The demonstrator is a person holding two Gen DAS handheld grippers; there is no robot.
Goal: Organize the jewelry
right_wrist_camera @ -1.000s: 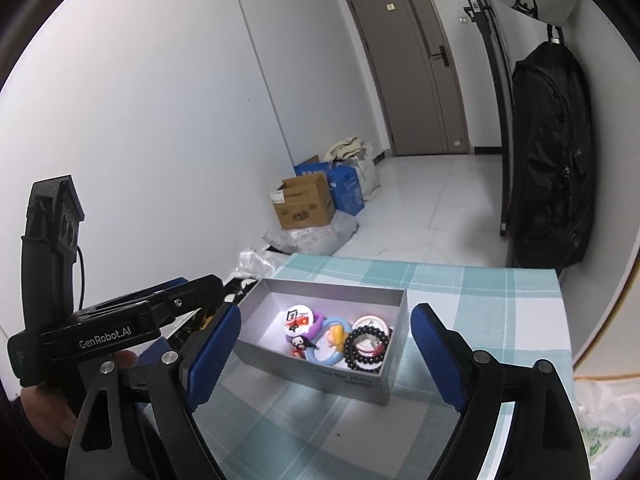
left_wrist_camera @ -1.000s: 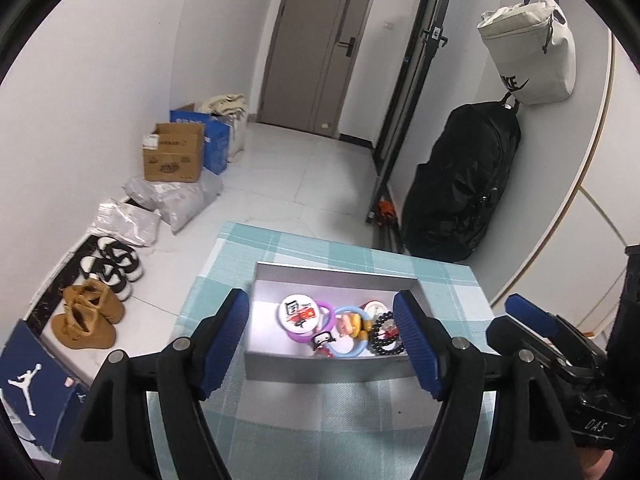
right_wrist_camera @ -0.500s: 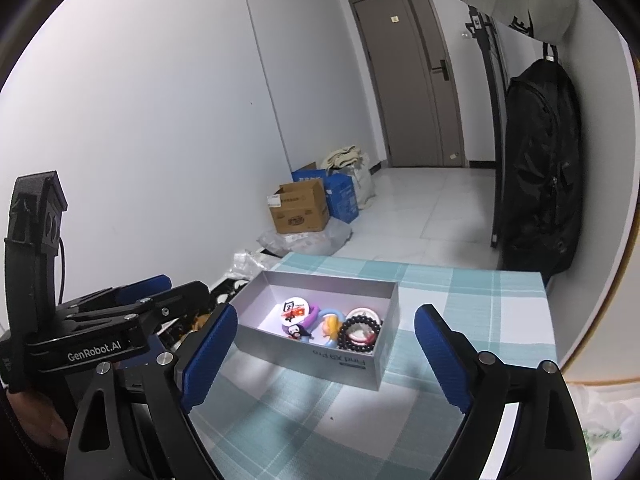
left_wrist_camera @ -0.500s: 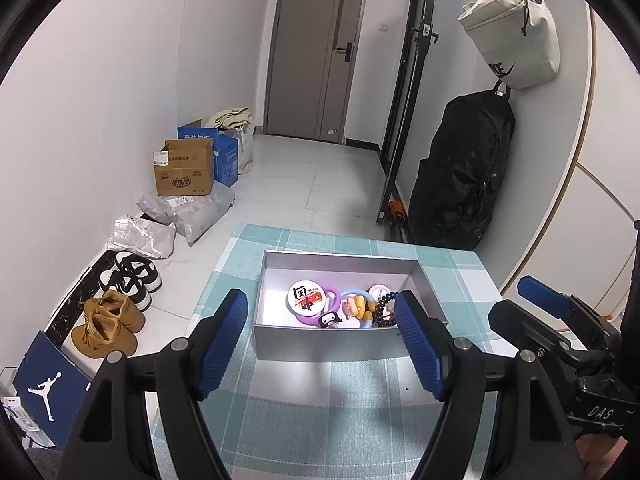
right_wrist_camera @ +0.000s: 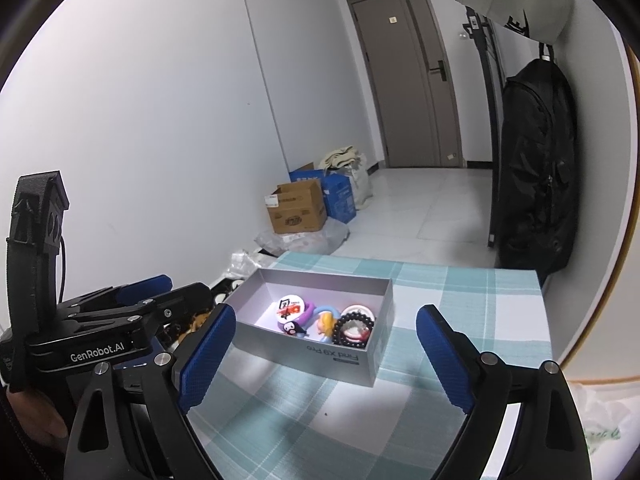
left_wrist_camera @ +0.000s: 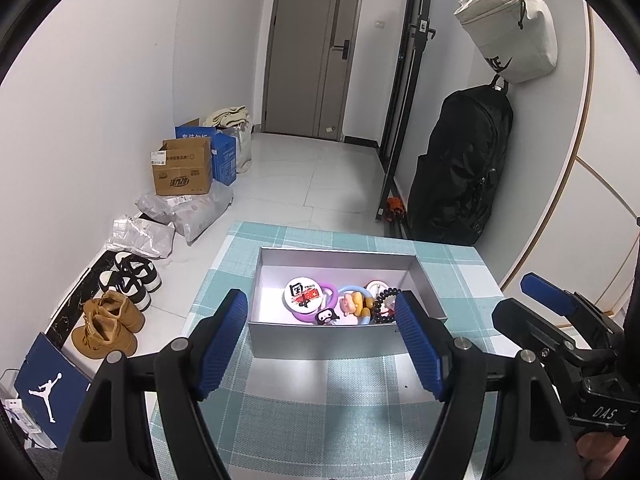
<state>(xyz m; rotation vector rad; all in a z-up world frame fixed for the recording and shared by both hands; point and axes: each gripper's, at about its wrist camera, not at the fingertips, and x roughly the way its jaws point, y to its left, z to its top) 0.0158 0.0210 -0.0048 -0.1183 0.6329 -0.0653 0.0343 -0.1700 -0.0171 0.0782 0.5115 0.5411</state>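
A grey open box [left_wrist_camera: 328, 344] [right_wrist_camera: 320, 354] sits on the teal checked tablecloth [left_wrist_camera: 320, 420]. Inside lie a round white badge [left_wrist_camera: 303, 295] [right_wrist_camera: 291, 307], a purple ring [left_wrist_camera: 326, 294], a small black-and-white charm [left_wrist_camera: 326, 315] [right_wrist_camera: 295, 328], a blue ring with a yellow figure [left_wrist_camera: 354, 302] [right_wrist_camera: 326, 322] and a black bead bracelet [left_wrist_camera: 386, 304] [right_wrist_camera: 354, 330]. My left gripper [left_wrist_camera: 322, 340] is open and empty, above the table before the box. My right gripper [right_wrist_camera: 326, 360] is open and empty, to the right of the left one.
The table edge drops to a white tiled floor [left_wrist_camera: 320, 184]. Shoes [left_wrist_camera: 108, 324], cardboard boxes [left_wrist_camera: 184, 172] and plastic bags [left_wrist_camera: 188, 208] line the left wall. A black backpack [left_wrist_camera: 456, 168] hangs on the right wall under a white bag [left_wrist_camera: 512, 24].
Both grippers have drawn back and up from the box, so it looks smaller and farther. The jaws stay open and the box contents have not moved.
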